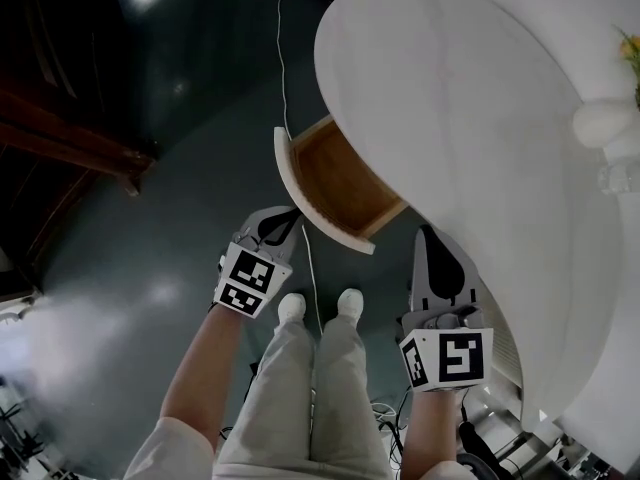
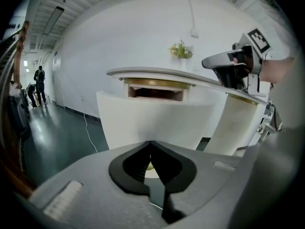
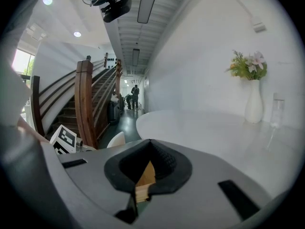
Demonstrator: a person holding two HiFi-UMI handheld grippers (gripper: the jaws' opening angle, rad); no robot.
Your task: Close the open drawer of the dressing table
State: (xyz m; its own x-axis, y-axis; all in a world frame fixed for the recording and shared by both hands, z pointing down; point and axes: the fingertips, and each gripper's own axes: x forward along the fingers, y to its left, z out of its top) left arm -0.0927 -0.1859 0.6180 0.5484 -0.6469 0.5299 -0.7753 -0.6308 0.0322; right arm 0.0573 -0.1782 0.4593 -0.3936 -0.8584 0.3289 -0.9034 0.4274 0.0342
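The white dressing table [image 1: 450, 98] has one drawer [image 1: 345, 183] pulled out, with a wooden inside and a curved white front [image 1: 289, 180]. My left gripper [image 1: 290, 214] is shut and empty, its tip close to the near end of that front. In the left gripper view the drawer front [image 2: 157, 123] fills the middle, just beyond the left gripper [image 2: 150, 143]. My right gripper [image 1: 426, 230] is shut and empty too, by the drawer's right corner under the tabletop edge. A strip of the drawer's wood [image 3: 144, 179] shows behind the closed right gripper [image 3: 150, 142].
A white vase with flowers [image 3: 252, 104] and a glass [image 3: 277, 109] stand on the tabletop [image 3: 205, 128]. A thin cable [image 1: 283, 58] runs over the dark floor. My legs and shoes [image 1: 320, 313] are below the drawer. A wooden staircase [image 3: 86, 104] rises at left.
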